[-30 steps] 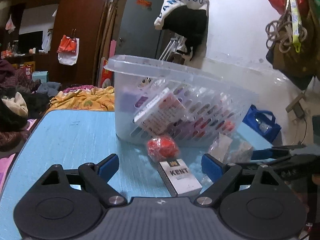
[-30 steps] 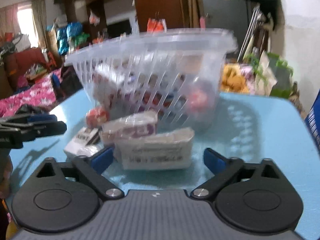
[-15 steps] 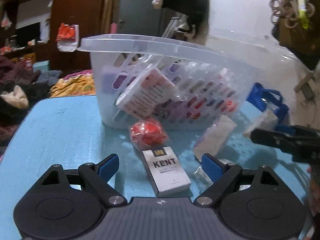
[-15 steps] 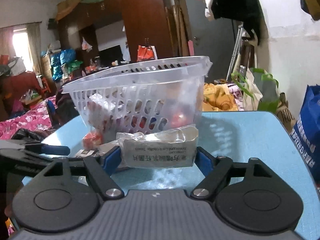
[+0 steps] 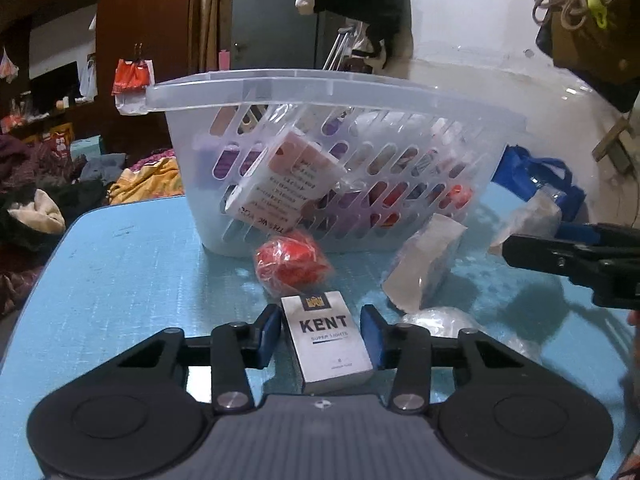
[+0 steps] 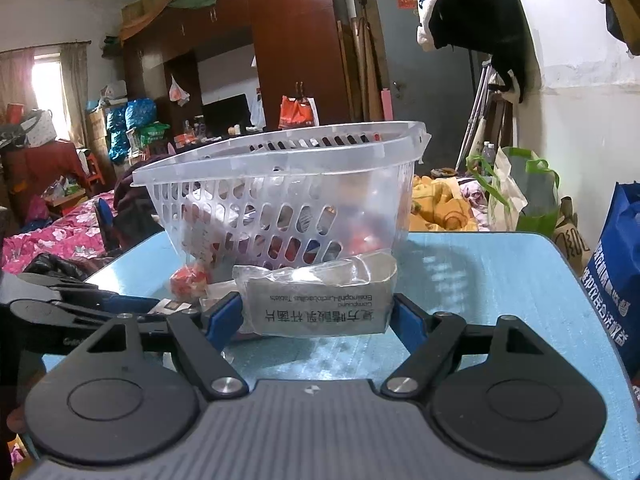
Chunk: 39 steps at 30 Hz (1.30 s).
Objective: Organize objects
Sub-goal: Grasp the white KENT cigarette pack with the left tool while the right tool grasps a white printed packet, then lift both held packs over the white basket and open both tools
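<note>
Left claw (image 5: pixel 320 334): its two blue pads sit on both sides of the KENT box, very close. The left pad looks like it touches the box. A thin gap shows by the right pad, so I cannot tell if it is pinching yet.
Right claw (image 6: pixel 318 314): it is pressed on the white packet, one blue pad on each end. The packet looks lifted a bit off the table.
Table (image 5: pixel 120 264): it is light blue, and all the things sit on it.
Basket (image 5: pixel 332 168): it is clear plastic with long holes in its walls. It stands on the table behind the small things. It is tipped a little, with some boxes and red and purple things inside.
White packet (image 6: pixel 320 304): it is a box in a clear bag, with writing that reads upside down. It is just in front of the basket.
Other wrapped packet (image 5: pixel 424 268): it leans on the table near the basket, to the right of the red ball.
KENT box (image 5: pixel 326 340): it lies flat on the table, silver and white, with the name facing up.
Red ball (image 5: pixel 290 266): it is wrapped in clear plastic. It sits between the KENT box and the basket, just at the basket's wall.
</note>
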Each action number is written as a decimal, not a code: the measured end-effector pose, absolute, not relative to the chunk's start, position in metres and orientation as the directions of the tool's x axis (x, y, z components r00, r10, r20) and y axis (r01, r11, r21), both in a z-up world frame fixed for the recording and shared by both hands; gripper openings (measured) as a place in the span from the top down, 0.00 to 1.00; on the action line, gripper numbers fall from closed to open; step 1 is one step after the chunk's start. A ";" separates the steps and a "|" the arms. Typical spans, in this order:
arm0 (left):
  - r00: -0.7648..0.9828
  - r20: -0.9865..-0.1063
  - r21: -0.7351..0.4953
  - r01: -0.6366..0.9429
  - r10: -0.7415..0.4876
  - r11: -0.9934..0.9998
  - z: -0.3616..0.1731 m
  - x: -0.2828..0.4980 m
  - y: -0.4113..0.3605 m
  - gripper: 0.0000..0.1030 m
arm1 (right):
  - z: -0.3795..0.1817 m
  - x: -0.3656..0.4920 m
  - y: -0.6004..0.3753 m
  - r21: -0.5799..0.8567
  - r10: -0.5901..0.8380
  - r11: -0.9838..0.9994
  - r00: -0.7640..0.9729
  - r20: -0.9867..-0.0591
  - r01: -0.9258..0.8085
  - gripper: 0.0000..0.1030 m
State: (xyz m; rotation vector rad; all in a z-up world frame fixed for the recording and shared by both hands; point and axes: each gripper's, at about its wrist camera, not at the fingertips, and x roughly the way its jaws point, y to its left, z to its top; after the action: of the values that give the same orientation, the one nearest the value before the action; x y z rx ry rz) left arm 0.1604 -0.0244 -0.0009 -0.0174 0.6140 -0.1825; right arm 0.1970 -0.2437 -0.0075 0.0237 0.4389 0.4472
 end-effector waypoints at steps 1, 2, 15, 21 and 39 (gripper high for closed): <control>0.803 -0.562 -0.091 0.178 -0.198 0.980 -0.001 0.158 -0.021 0.57 | -0.008 0.197 -0.244 0.119 0.425 0.903 0.810 -0.405 -0.414 0.21; 0.807 -0.549 -0.112 0.189 -0.220 0.975 -0.001 0.157 -0.018 0.57 | -0.008 0.197 -0.244 0.118 0.424 0.903 0.811 -0.403 -0.413 0.21; 0.876 -0.400 -0.155 0.224 -0.268 0.962 0.006 0.138 -0.009 0.58 | -0.007 0.191 -0.243 0.095 0.413 0.908 0.834 -0.366 -0.407 0.21; 0.890 -0.354 -0.162 0.244 -0.287 0.956 0.008 0.131 -0.005 0.58 | -0.006 0.185 -0.242 0.078 0.411 0.909 0.847 -0.337 -0.410 0.21; 0.933 -0.156 -0.231 0.284 -0.324 0.930 0.044 0.107 0.020 0.58 | 0.010 0.146 -0.249 0.058 0.428 0.904 0.889 -0.161 -0.424 0.22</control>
State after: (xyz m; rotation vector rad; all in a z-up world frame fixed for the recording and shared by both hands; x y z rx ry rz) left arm 0.1066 0.0196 0.0442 -0.2074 0.1942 -0.3134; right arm 0.1463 -0.2486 0.0098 0.0216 0.1716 0.4425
